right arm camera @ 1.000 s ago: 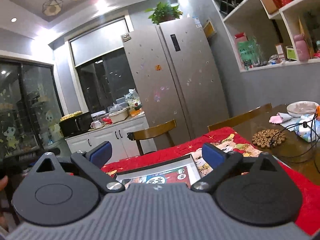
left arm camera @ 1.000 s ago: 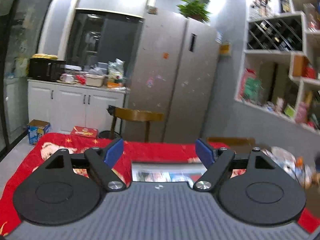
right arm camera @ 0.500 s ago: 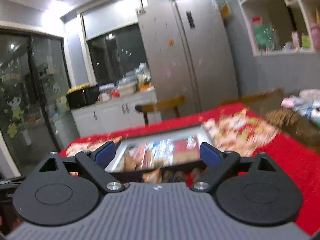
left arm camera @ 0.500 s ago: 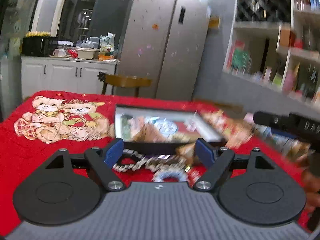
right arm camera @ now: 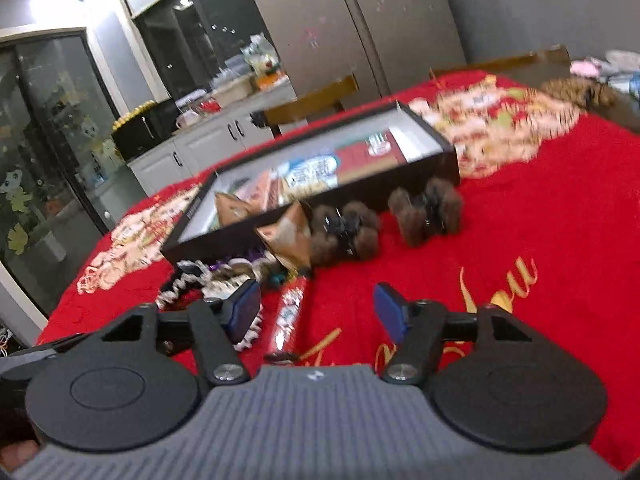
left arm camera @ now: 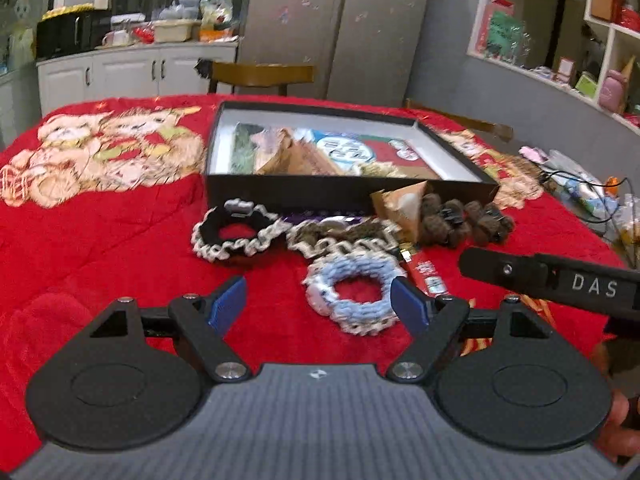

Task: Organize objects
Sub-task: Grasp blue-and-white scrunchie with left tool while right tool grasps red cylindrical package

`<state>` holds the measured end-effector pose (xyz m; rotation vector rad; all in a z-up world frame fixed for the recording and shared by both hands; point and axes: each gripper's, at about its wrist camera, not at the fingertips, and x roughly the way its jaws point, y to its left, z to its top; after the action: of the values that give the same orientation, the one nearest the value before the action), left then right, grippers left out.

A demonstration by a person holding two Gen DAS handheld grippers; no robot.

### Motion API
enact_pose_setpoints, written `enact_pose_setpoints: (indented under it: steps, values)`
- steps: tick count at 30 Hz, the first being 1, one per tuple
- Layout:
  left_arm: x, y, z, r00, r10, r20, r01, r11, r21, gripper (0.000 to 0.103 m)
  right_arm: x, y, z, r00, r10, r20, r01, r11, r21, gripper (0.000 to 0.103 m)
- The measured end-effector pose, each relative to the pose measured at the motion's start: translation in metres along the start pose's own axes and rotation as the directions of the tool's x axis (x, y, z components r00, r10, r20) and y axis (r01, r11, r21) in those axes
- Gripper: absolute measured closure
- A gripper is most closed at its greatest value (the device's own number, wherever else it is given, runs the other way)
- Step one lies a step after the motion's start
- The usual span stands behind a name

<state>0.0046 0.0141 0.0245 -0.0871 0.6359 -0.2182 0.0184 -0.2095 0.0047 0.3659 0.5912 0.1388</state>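
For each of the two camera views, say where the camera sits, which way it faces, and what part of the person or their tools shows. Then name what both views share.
Left wrist view: sits on the left tongs, faces forward and down over the blue scrunchie toward the black box; the right tool's arm shows at right.
Right wrist view: sits on the right tongs, faces the red packet and two brown hair claws; its jaws have just been closing, nothing between them.
Shared: box, red cloth, fridge.
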Motion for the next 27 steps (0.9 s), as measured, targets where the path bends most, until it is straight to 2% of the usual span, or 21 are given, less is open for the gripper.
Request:
enact_pose_setpoints:
  steps: [3, 9, 18, 21, 23, 27]
  values:
    - [0.008, 0.004, -0.001, 0.999, 0.045, -0.028, -0.045, 0.999, -0.011, 0.021, 0.006, 0.002, -0.002, 1.000, 0.006, -0.021, -0.006, 1.000, -0.006, 0.034]
    - [0.011, 0.005, -0.002, 0.998, 0.047, -0.031, -0.047, 0.999, -0.016, 0.021, 0.011, 0.010, -0.006, 1.000, 0.007, -0.023, -0.007, 0.999, -0.040, 0.035]
    - [0.014, 0.006, -0.005, 0.998, 0.062, -0.017, -0.063, 0.998, -0.023, 0.022, 0.016, 0.017, -0.008, 0.998, 0.023, -0.056, -0.027, 0.997, -0.071, 0.049]
    - [0.014, 0.002, -0.006, 0.999, 0.049, -0.008, -0.049, 0.999, -0.002, 0.034, 0.017, 0.020, -0.009, 0.999, -0.004, -0.054, -0.001, 0.995, -0.096, 0.057]
    - [0.015, -0.002, -0.006, 0.999, 0.032, -0.004, -0.032, 0.999, 0.010, 0.053, 0.018, 0.024, -0.012, 0.999, -0.014, -0.044, 0.009, 0.993, -0.118, 0.060]
    - [0.016, -0.009, -0.009, 1.000, 0.024, 0.007, -0.024, 0.999, 0.026, 0.074, 0.020, 0.031, -0.016, 0.999, -0.030, -0.029, 0.025, 0.987, -0.160, 0.063]
